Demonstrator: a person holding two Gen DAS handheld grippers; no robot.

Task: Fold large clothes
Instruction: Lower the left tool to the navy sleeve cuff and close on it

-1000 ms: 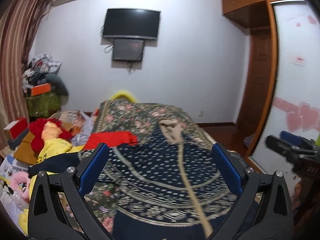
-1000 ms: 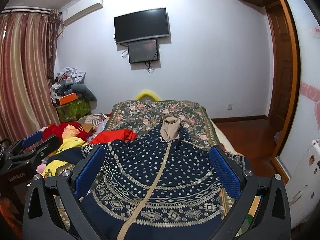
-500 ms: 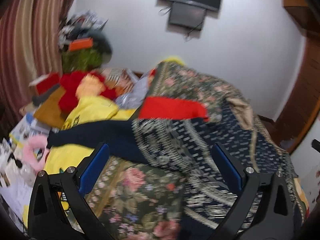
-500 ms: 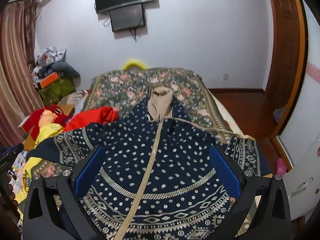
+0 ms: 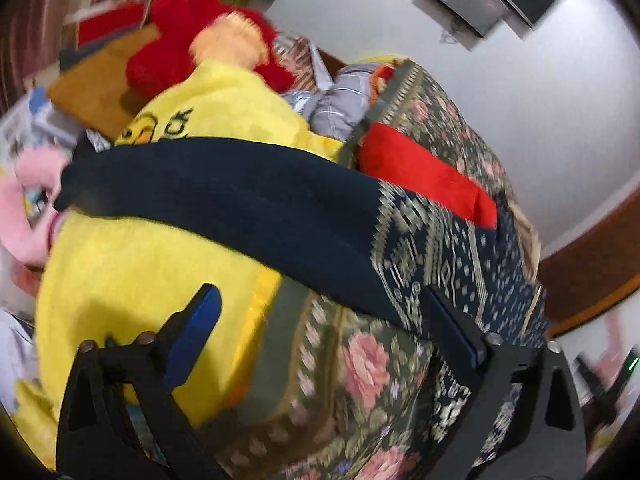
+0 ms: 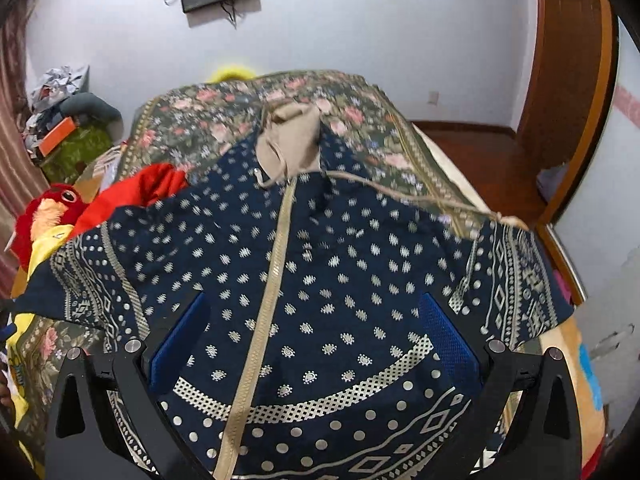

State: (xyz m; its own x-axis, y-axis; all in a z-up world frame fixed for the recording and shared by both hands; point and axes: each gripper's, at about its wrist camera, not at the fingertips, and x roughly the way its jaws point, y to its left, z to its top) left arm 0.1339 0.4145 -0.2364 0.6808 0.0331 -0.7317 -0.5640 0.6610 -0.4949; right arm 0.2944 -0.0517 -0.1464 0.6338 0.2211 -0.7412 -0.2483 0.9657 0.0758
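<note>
The left wrist view is smeared with motion blur, so fine detail on the heap beside the bed is hard to read, and the lower hem of the navy garment (image 6: 320, 280) is cut off behind the right gripper (image 6: 312, 344) at the bottom of its view. The garment lies spread flat over the floral bedspread (image 6: 224, 120), covering most of the near half of the bed: dark blue with pale dots, banded geometric trim, a beige strip down the middle and a beige hood (image 6: 292, 144) toward the far end. Its plain dark sleeve (image 5: 224, 196) runs off the bed's left edge, draped across a yellow plush toy (image 5: 152, 264); a red cloth (image 5: 424, 176) lies on the bedspread just beyond it. The left gripper (image 5: 324, 336) hangs over that edge, its fingers spread wide and just now closing a little, with nothing pinched between them. The right gripper's fingers are also spread, above the garment's middle, clamping nothing.
</note>
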